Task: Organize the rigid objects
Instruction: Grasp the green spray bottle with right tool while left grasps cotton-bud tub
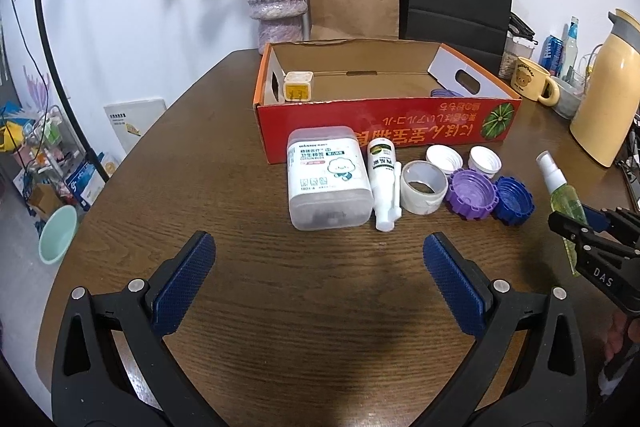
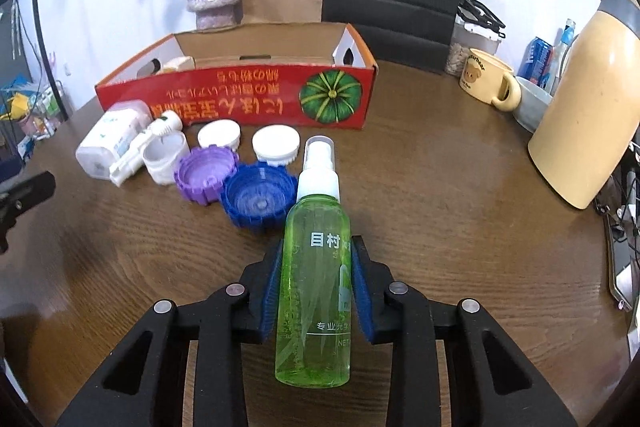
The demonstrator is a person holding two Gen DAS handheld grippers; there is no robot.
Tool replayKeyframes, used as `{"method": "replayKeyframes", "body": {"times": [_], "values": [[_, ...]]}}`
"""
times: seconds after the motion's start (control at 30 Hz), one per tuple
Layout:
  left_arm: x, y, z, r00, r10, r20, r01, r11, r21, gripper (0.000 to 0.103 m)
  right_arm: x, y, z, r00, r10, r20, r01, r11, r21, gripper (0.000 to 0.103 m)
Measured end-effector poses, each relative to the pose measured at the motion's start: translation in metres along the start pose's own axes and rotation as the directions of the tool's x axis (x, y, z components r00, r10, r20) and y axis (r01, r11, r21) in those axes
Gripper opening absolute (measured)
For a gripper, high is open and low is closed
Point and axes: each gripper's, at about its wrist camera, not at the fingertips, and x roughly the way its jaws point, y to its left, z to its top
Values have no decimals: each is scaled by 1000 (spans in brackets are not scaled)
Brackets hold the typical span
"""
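Right gripper [image 2: 318, 287] clamped on green spray bottle [image 2: 314, 291] at mid-body, nozzle pointing away, just right of blue cap [image 2: 256, 201]. Left gripper [image 1: 320, 283] wide open, empty, hovering over bare wood w/ cotton swab tub [image 1: 328, 179] ahead.

Best handling, as judged: lift straight up before moving, clear caps alongside, carry over red box [image 2: 240, 99] front wall, lower inside, then release. Smooth plastic, so firm squeeze, no tilt.

Surface: dark wood table [image 1: 240, 267], rounded edge. White tube [image 1: 384, 183], tape roll [image 1: 423, 187], purple cap [image 1: 472, 197], two white caps in row before box. Small yellowish cube in box, possibly a charger. Behind: vase of dried roses, paper bags, mug, cream jug.
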Motion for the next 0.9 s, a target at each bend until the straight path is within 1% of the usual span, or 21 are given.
{"method": "replayKeyframes", "body": {"times": [0.23, 0.5, 0.63, 0.77, 0.9], "values": [[17, 3, 15, 1000, 19, -10, -19, 1000, -2, 103, 2, 8, 18, 999, 17, 36, -18, 1000, 7, 35], [46, 6, 35, 998, 42, -44, -43, 999, -22, 103, 7, 18, 38, 996, 39, 74, -40, 999, 10, 35], [60, 9, 41, 998, 27, -62, -30, 998, -57, 103, 9, 23, 46, 994, 47, 95, -49, 999, 15, 35], [74, 9, 43, 995, 57, -79, -64, 995, -80, 103, 12, 26, 54, 992, 49, 118, -52, 998, 25, 35], [82, 13, 43, 993, 68, -98, -79, 991, -106, 103, 19, 28, 59, 989, 64, 132, -72, 996, 55, 35]]}}
